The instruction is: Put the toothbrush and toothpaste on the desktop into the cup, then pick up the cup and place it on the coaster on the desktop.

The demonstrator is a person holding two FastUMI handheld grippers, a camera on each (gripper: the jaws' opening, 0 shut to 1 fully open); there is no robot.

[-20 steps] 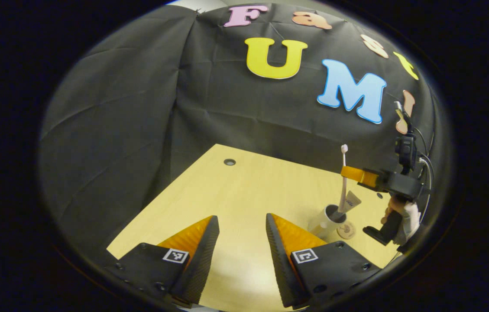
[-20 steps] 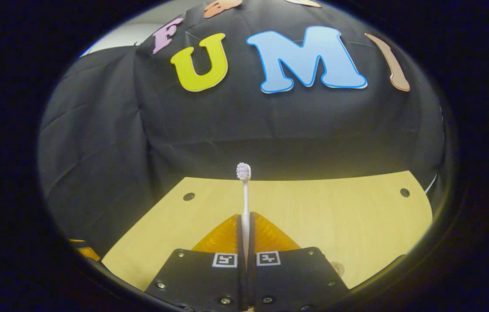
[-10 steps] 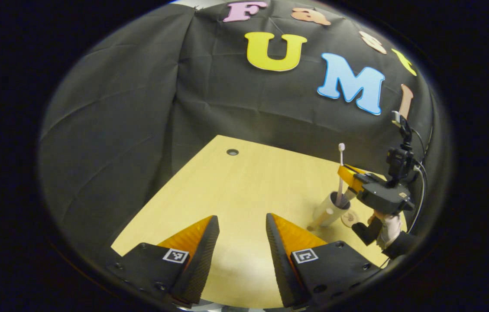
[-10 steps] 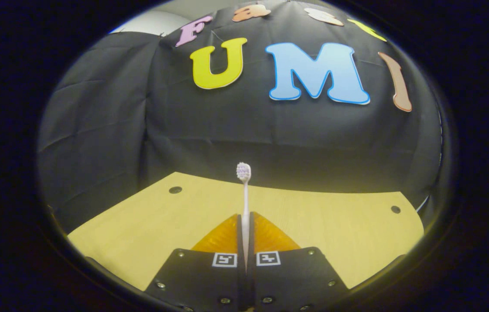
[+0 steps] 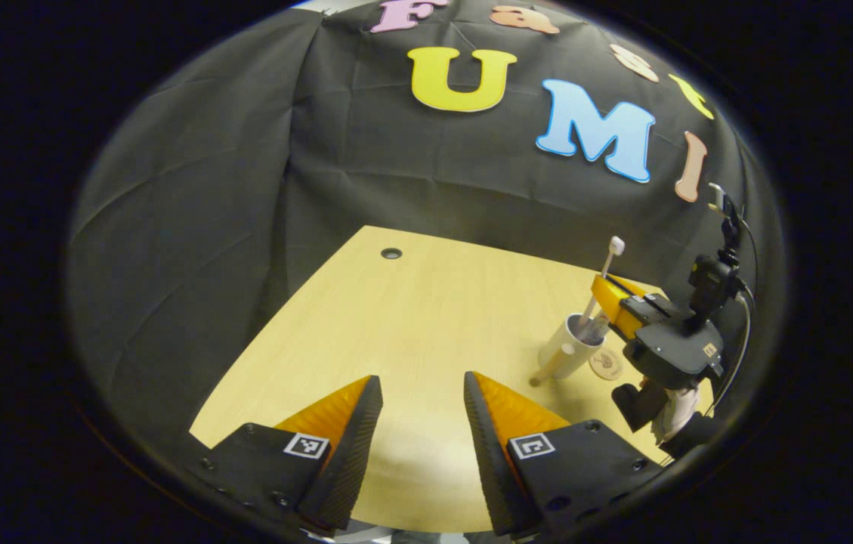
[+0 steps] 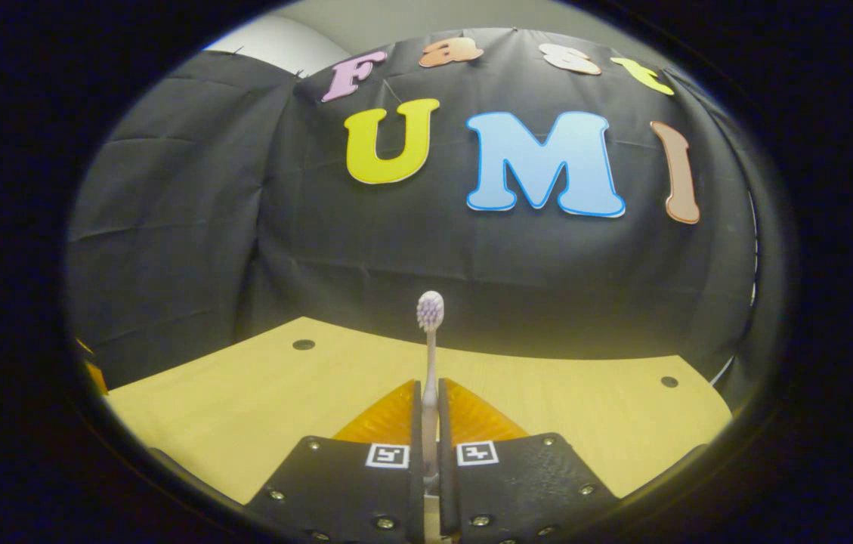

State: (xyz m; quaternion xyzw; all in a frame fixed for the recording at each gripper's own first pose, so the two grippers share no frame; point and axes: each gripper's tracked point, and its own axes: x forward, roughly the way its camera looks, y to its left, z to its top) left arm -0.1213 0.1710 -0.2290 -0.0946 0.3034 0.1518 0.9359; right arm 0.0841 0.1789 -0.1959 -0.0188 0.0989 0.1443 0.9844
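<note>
A white cup [image 5: 564, 344] stands on the wooden desk [image 5: 426, 317], with a wooden peg sticking out of its side. The round wooden coaster [image 5: 606, 364] lies just right of it. The toothbrush [image 5: 598, 285] leans with its lower end inside the cup and its head up. My right gripper [image 5: 617, 301] holds it above the rim. In the right gripper view the toothbrush [image 6: 430, 355] rises from between the nearly closed fingers of my right gripper [image 6: 430, 404]. The toothpaste is mostly hidden behind that gripper. My left gripper [image 5: 417, 412] is open and holds nothing, low over the near desk.
A hand [image 5: 672, 415] holds the right gripper's grip at the desk's right edge, with cables above. Small round holes [image 5: 391, 253] mark the desk's far corners. Black cloth walls close the back and left. Bare desk lies between my left gripper and the cup.
The right gripper has come down and tilted over the cup, so the toothbrush now leans with its end in the cup. Its fingers look slightly wider apart. The left gripper stays open.
</note>
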